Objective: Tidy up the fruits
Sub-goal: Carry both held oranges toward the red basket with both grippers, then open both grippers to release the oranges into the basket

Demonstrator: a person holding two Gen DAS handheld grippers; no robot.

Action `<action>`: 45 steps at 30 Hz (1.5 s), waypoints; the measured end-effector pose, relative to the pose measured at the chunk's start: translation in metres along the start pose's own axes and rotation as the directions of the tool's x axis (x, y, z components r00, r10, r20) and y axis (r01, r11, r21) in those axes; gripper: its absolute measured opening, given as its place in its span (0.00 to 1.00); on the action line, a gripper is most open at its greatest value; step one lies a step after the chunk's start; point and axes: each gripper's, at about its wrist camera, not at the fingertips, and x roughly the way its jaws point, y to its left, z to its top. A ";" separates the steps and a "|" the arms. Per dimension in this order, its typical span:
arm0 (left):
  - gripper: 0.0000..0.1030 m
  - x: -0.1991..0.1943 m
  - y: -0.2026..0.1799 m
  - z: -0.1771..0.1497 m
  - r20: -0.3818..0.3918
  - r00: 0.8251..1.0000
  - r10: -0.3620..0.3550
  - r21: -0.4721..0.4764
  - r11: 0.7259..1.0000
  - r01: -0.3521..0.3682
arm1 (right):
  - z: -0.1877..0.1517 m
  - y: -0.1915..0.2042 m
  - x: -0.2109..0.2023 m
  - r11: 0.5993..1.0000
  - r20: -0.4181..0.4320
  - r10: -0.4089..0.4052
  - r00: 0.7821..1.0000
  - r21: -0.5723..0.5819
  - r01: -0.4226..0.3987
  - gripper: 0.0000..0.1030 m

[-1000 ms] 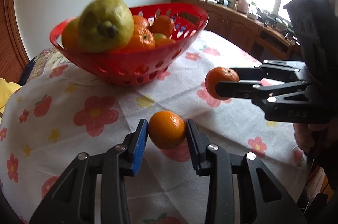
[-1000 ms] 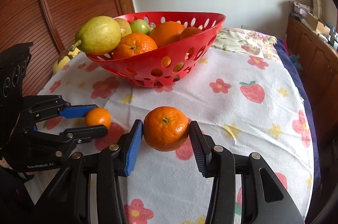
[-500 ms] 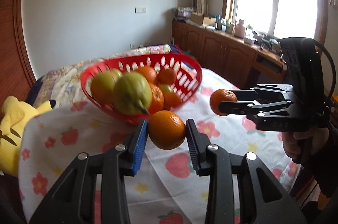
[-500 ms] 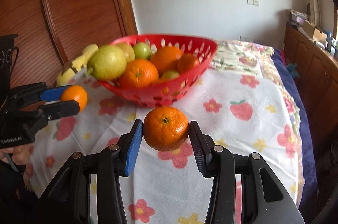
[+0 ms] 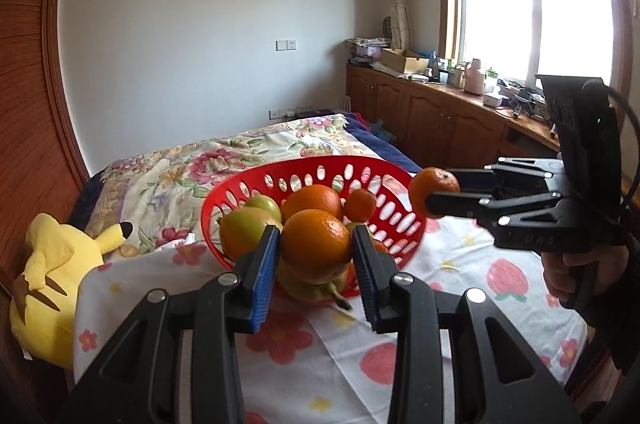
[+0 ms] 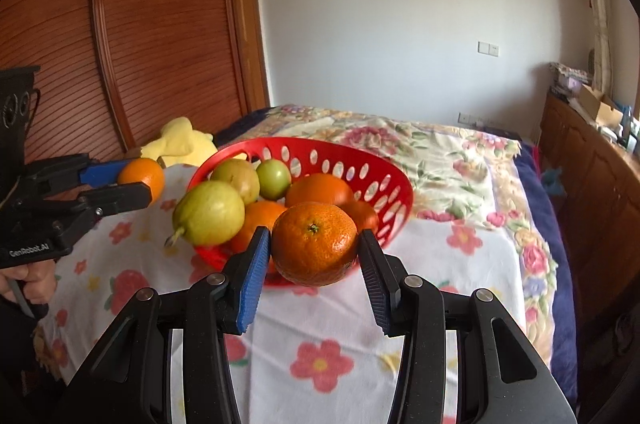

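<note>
Above the flowered tabletop [image 6: 440,304], each gripper holds an orange in the air near the red basket [image 6: 384,176]. The left gripper [image 5: 315,251] has its jaws clenched on one orange [image 5: 315,244]. The right gripper [image 6: 314,251] grasps the other orange [image 6: 314,244]. The basket contains pears and more oranges.

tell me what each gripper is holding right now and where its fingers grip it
Each holds an orange by its opposite sides, lifted off the table: the left gripper holds one orange, and the right gripper holds the other orange.
</note>
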 end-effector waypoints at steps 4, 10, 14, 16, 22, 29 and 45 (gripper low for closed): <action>0.34 0.015 0.005 0.005 -0.014 1.000 0.016 -0.008 1.000 -0.017 | 0.003 0.000 0.019 1.000 -0.026 -0.009 1.000 -0.016 0.009 0.44; 0.34 0.030 0.005 0.017 -0.018 1.000 0.014 -0.014 1.000 -0.015 | 0.006 -0.002 0.038 0.999 -0.050 -0.006 0.999 -0.036 0.005 0.44; 0.34 0.043 0.000 0.023 -0.022 1.000 0.012 -0.008 1.000 -0.013 | 0.003 -0.004 0.048 0.999 -0.065 -0.002 0.998 -0.034 -0.001 0.44; 0.34 0.049 -0.002 0.025 -0.026 1.000 0.010 -0.009 1.000 -0.011 | 0.001 -0.006 0.051 1.000 -0.073 -0.002 0.997 -0.026 0.000 0.45; 0.34 0.070 -0.011 0.034 -0.044 0.999 0.002 0.002 1.000 -0.002 | -0.001 -0.011 0.044 1.000 -0.049 -0.004 0.999 0.000 0.004 0.45; 0.34 0.090 -0.020 0.035 -0.081 0.997 0.005 0.002 1.000 -0.005 | -0.003 -0.023 0.034 1.000 -0.024 -0.007 1.000 0.029 0.008 0.47; 0.38 0.095 -0.030 0.034 -0.089 0.996 0.027 0.003 1.000 -0.027 | -0.010 -0.025 0.026 0.999 -0.013 -0.002 1.000 0.044 0.003 0.47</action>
